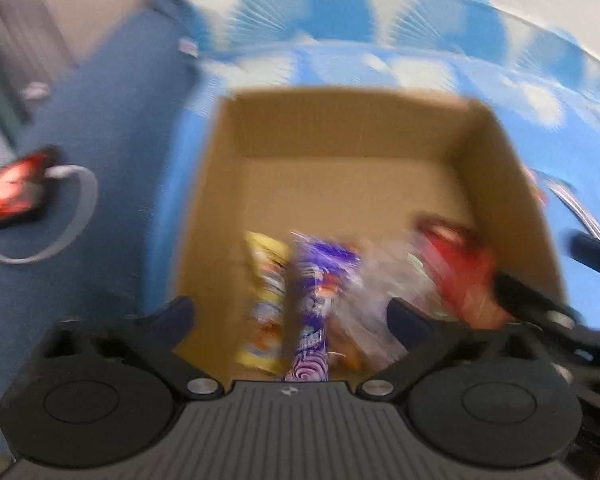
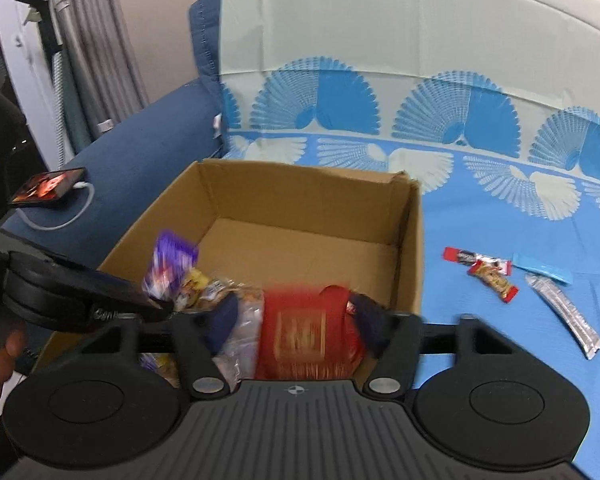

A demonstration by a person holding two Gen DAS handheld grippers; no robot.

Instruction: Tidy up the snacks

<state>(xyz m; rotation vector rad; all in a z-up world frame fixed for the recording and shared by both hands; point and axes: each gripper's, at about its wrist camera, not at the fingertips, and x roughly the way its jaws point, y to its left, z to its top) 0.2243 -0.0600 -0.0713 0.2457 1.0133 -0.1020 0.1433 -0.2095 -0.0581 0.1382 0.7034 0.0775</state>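
Note:
An open cardboard box (image 1: 352, 128) (image 2: 300, 184) stands on the blue patterned bed. Inside it lie a yellow packet (image 1: 266, 300), a purple packet (image 1: 318, 312) (image 2: 168, 264), a clear wrapped snack (image 1: 380, 280) and a red packet (image 1: 460, 276). My left gripper (image 1: 290, 316) is open and empty above the box's near end; its view is blurred. My right gripper (image 2: 296, 316) is over the box with the red packet (image 2: 308, 340) between its fingers; blur hides whether the pads grip it. The left gripper (image 2: 80, 292) also shows at the left of the right wrist view.
Several snack bars lie on the bedsheet right of the box: a red bar (image 2: 466, 257), a red wrapper (image 2: 494, 280), a blue packet (image 2: 542, 273) and a silver sachet (image 2: 568, 316). A phone (image 2: 48, 186) on a white cable (image 2: 72, 216) rests on the dark blue sofa arm (image 2: 140, 152).

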